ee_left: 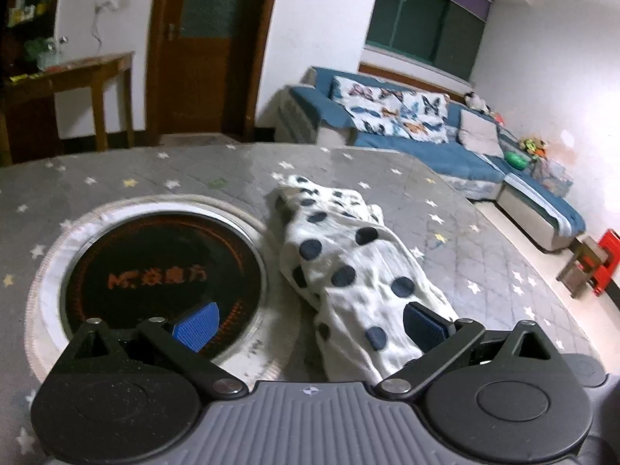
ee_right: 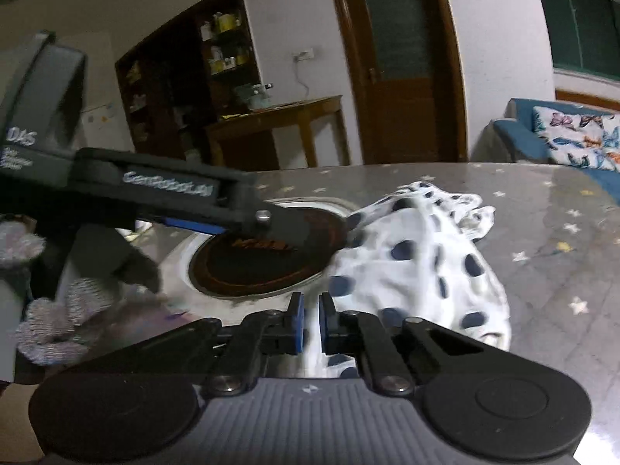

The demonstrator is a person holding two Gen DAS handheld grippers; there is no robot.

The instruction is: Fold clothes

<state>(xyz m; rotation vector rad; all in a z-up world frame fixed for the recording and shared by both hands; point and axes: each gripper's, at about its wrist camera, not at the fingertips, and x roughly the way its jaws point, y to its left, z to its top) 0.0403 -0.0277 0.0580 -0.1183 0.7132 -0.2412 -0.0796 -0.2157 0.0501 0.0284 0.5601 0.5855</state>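
Observation:
A white garment with dark blue polka dots (ee_left: 348, 271) lies bunched on the grey star-patterned table cover (ee_left: 484, 252), just right of a round black hotplate (ee_left: 162, 267). My left gripper (ee_left: 310, 327) is open, its blue pads spread wide, and the near end of the garment lies between them against the right pad (ee_left: 424, 329). In the right wrist view the same garment (ee_right: 418, 263) lies ahead. My right gripper (ee_right: 311, 323) is shut on a fold of the garment's near edge. The left gripper (ee_right: 248, 215) shows there, reaching in from the left above the hotplate (ee_right: 263, 259).
The hotplate sits in a white ring set into the table. A blue sofa (ee_left: 445, 135) with butterfly cushions stands beyond the table's far edge. A wooden side table (ee_left: 77, 77) and a door (ee_left: 205, 38) are at the back. A red stool (ee_left: 604, 259) stands right.

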